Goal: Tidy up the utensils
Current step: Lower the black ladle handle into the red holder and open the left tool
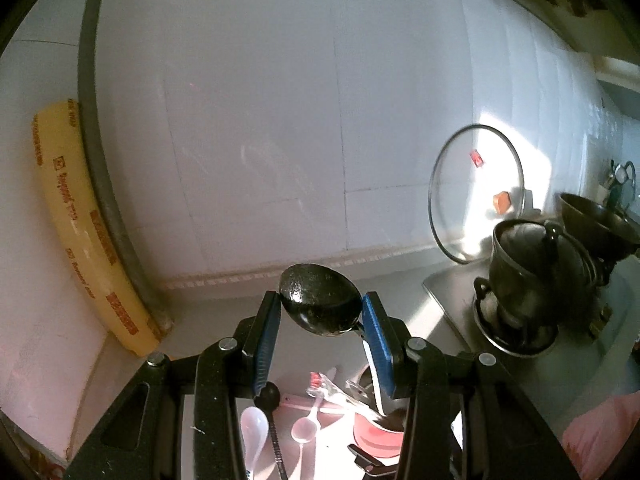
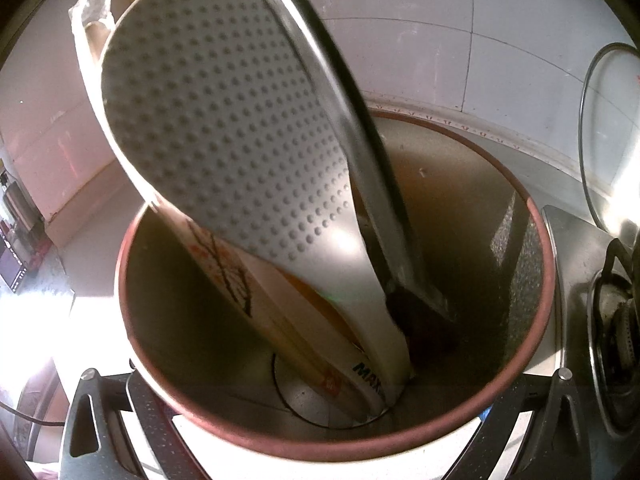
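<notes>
My left gripper (image 1: 320,310) is shut on the bowl of a black speckled spoon (image 1: 318,300), which hangs above the counter between the blue pads (image 1: 376,328). Below it, white plastic spoons (image 1: 256,428) and a red-handled utensil (image 1: 320,382) lie on a pink mat. In the right wrist view, a white utensil holder with a maroon rim (image 2: 536,248) sits between my right gripper's (image 2: 320,412) fingers, which press on its sides. Inside lean a white dotted rice paddle (image 2: 224,120), a metal spatula (image 2: 360,148) and a printed white paddle (image 2: 224,264).
A glass lid (image 1: 476,196) leans on the tiled wall at the right. Beside it is a steel stove (image 1: 448,292) with black pots (image 1: 524,276) stacked on it. A yellow box (image 1: 80,232) stands in the left corner.
</notes>
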